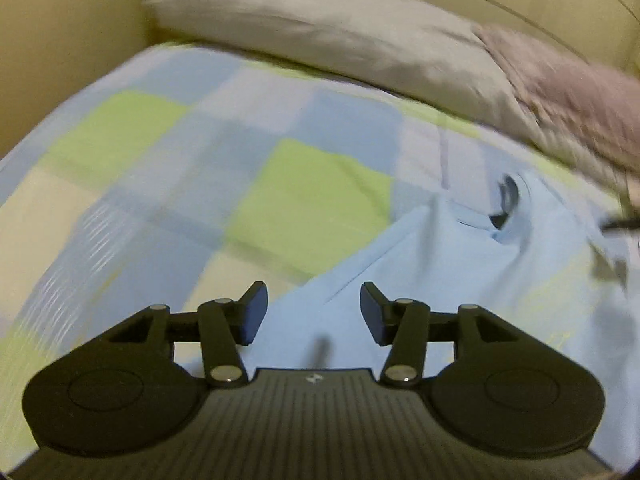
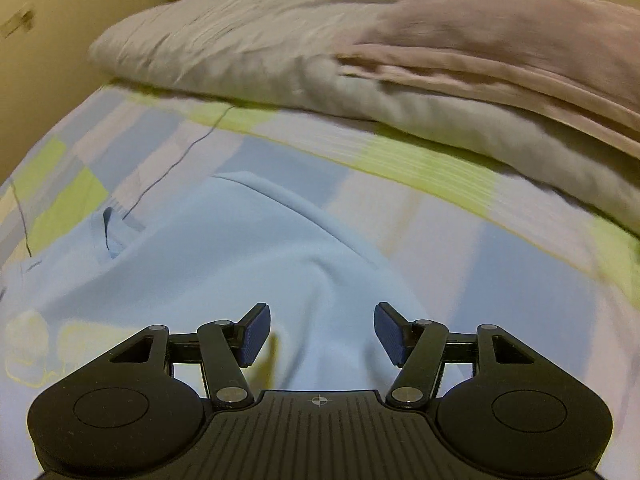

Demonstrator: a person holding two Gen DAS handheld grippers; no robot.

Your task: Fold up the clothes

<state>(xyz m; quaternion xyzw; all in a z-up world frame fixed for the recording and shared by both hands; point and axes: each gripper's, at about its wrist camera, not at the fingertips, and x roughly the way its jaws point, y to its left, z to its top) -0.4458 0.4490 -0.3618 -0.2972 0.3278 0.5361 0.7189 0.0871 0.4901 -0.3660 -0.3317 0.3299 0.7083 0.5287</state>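
Cream walls [image 2: 80, 20] close in behind a bed covered with a checked sheet of pale blue, lime green, lilac and cream squares [image 1: 160, 152], its cotton striped faintly in places.

Spread on that sheet lies one light blue, smooth knit garment [image 2: 224, 264], soft and rumpled, with rounded folds running through it and a collar opening that shows a darker inside. In the left wrist view the same garment [image 1: 460, 264] covers the lower right of the bed, its edge slanting across the checks.

Two black hand-held grippers hang over the cloth. The left hand-held gripper [image 1: 314, 314] has its two blue-padded fingers [image 1: 254, 312] standing apart, nothing between them but the garment below; whether they touch the cloth I cannot tell. The right hand-held gripper [image 2: 322, 334] likewise holds its ribbed blue pads [image 2: 256, 336] spread, above a raised fold of the garment, not clamped on it.

Farther back, along the head of the bed, lies one long grey crumpled pillow [image 2: 224, 48], and on its right end rests one dusty pink folded cloth [image 2: 500, 40] in flat layers. A thin dark thread [image 2: 176, 164] trails over the sheet beside the collar.
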